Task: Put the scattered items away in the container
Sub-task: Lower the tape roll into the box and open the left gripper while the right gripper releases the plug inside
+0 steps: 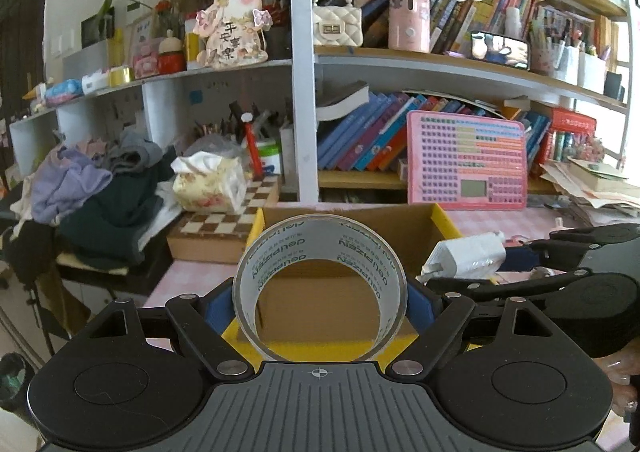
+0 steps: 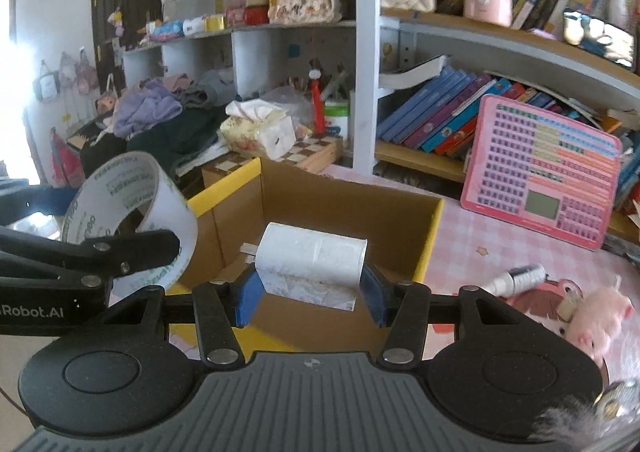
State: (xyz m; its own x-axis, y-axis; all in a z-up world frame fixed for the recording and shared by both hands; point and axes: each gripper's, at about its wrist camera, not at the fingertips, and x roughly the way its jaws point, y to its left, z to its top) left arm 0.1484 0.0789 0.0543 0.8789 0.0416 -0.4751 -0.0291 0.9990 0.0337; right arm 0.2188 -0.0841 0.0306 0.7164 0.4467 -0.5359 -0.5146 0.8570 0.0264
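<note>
Both views ride low behind their own gripper fingers, tilted slightly downward across a pink checked desk toward cluttered bookshelves. The left wrist view sits close above the near yellow rim of the cardboard box [image 1: 436, 228], facing the shelves squarely, with the right gripper [image 1: 460, 258] entering at its right edge. The right wrist view stands just beside it, angled leftward, catching the left gripper [image 2: 132, 228] at its left edge. They share the box, the pink keyboard toy [image 1: 466, 160], the tissue pack [image 2: 260, 128] and the shelves
</note>
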